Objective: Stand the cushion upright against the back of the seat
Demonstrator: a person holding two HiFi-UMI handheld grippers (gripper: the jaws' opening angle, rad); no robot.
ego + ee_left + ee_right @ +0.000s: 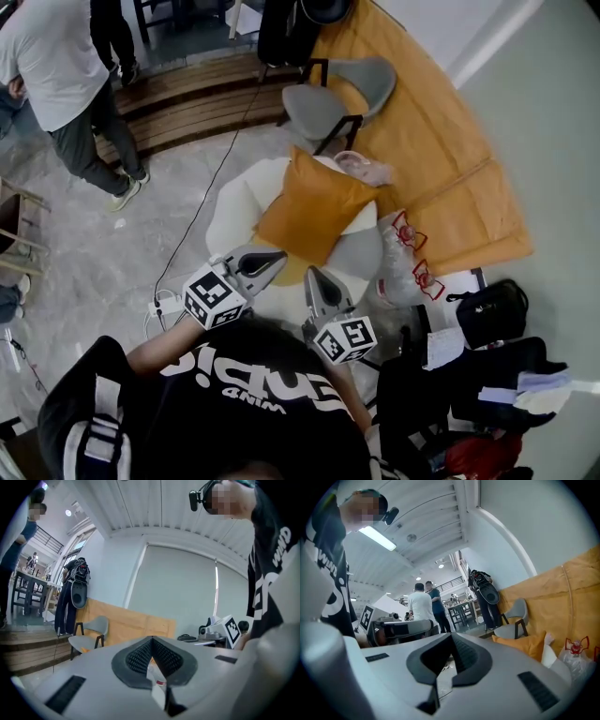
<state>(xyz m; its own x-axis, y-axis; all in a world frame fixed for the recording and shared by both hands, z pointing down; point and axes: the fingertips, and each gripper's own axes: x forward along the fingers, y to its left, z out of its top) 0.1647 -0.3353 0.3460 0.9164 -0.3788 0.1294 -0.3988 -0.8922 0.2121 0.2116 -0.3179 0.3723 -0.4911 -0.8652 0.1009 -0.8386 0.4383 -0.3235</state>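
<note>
The orange cushion (314, 211) is sitting on the pale seat (234, 202) just ahead of both my claws, turned like a diamond, with one corner pointing away from me and the nearest corner lying close past my left claw's tip. I cannot tell whether it is leaning on the seat's back. In the right gripper view the cushion (525, 644) is showing off to the right of my jaws, apart from them.

I am holding my left claw (272, 258) with its jaws pinched together and nothing between them; the left gripper view shows its tip (152, 641) closed against open room. My right claw (314, 278) is hanging beside it, just to its right, jaws also pressed together and empty (451, 639).

To the right of my right claw a clear plastic bag (408, 258) with red print is leaning by the seat. Beyond the cushion a grey chair (337, 103) is standing against an orange board (441, 159). Far off to the left of my left claw, a person in a white shirt (56, 66) is standing on the floor.
</note>
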